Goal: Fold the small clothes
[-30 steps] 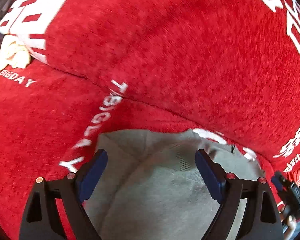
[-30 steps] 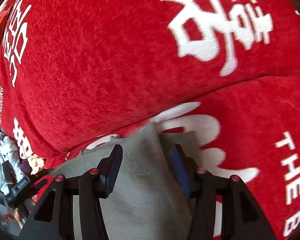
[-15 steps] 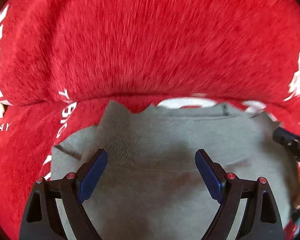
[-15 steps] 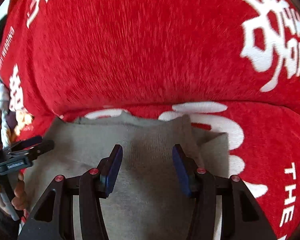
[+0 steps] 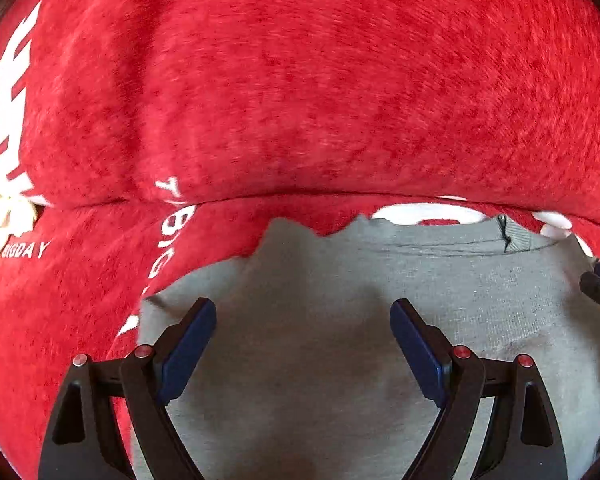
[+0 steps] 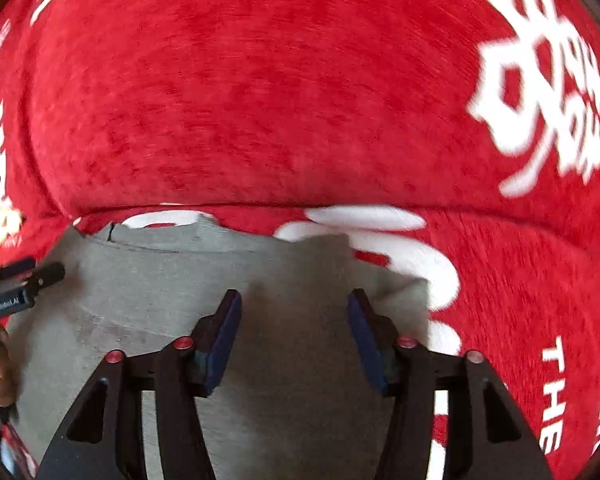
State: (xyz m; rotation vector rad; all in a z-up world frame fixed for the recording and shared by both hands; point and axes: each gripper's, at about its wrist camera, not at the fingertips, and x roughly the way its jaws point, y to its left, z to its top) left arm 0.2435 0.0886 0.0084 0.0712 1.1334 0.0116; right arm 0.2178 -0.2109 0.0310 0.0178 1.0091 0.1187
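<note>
Grey garment point(image 5: 340, 360) lay flat on the red sofa cover point(image 5: 300, 100) beneath both of your grippers, left gripper point(image 5: 302, 344) wide and empty, right gripper point(image 6: 294, 336) narrower and empty, so you needed matched corner pinches for an even fold.

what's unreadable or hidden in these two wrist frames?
- Grey garment: near part cut off by the bottom edge and covered by the left gripper in the left wrist view; its full outline cannot be told.
- Same garment, right wrist view: near part hidden under the right gripper.
- White print on the red cover: motion-blurred, cropped at the right edge.
- Cream object: cut off by the left edge, unidentifiable.
</note>
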